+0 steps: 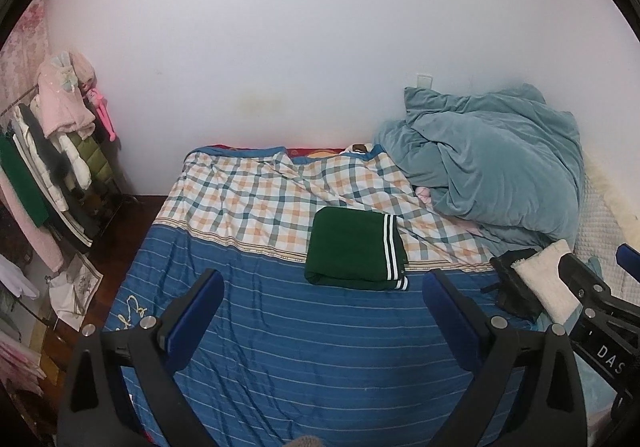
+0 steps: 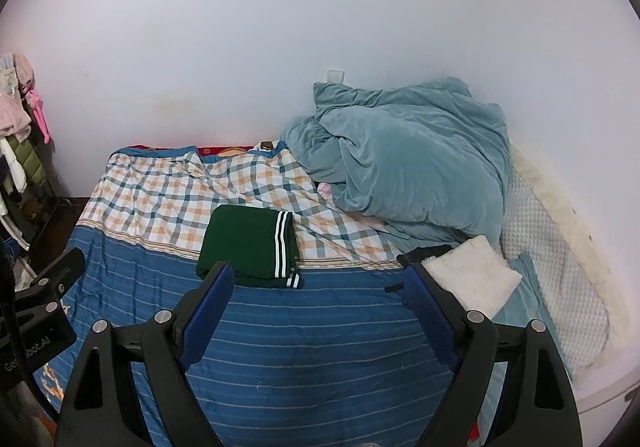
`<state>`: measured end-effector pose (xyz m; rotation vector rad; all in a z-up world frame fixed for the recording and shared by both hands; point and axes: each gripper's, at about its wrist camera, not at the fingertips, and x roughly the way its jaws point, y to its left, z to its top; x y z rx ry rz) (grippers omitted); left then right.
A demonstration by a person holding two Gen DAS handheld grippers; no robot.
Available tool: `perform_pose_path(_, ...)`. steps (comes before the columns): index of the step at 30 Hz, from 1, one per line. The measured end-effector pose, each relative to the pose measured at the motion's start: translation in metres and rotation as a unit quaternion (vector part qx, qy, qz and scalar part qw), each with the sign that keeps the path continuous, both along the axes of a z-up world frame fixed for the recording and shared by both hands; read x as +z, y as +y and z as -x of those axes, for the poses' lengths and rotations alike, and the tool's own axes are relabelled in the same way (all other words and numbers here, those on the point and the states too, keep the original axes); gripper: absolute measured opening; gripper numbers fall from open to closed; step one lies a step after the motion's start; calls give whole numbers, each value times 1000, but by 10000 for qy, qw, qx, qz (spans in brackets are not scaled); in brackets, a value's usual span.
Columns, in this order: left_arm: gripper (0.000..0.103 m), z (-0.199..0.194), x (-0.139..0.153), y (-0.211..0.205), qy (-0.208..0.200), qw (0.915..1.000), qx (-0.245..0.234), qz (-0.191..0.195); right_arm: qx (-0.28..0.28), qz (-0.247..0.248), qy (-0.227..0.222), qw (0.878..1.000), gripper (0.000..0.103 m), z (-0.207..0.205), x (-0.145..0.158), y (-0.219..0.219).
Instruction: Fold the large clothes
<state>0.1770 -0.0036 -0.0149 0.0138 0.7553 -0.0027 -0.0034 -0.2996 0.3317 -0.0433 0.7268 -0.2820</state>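
Note:
A dark green garment [image 1: 354, 247] with white stripes lies folded into a neat rectangle on the bed, where the blue striped sheet meets the plaid part. It also shows in the right wrist view [image 2: 248, 245]. My left gripper [image 1: 324, 287] is open and empty, held above the blue sheet in front of the garment. My right gripper [image 2: 318, 285] is open and empty too, just in front of and right of the garment. The right gripper's body shows at the right edge of the left wrist view [image 1: 600, 311].
A crumpled teal duvet [image 1: 492, 163] is piled at the back right of the bed. A white fluffy cloth [image 2: 472, 271] on a black item lies right of the garment. A clothes rack [image 1: 52, 151] stands left of the bed. The white wall is behind.

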Motion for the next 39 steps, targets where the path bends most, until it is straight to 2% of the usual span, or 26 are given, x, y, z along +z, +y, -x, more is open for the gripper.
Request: perform_pose_path(39, 102, 11, 14, 7, -81, 9999, 47, -97, 263, -364, 77, 9990, 90, -10, -5, 5)
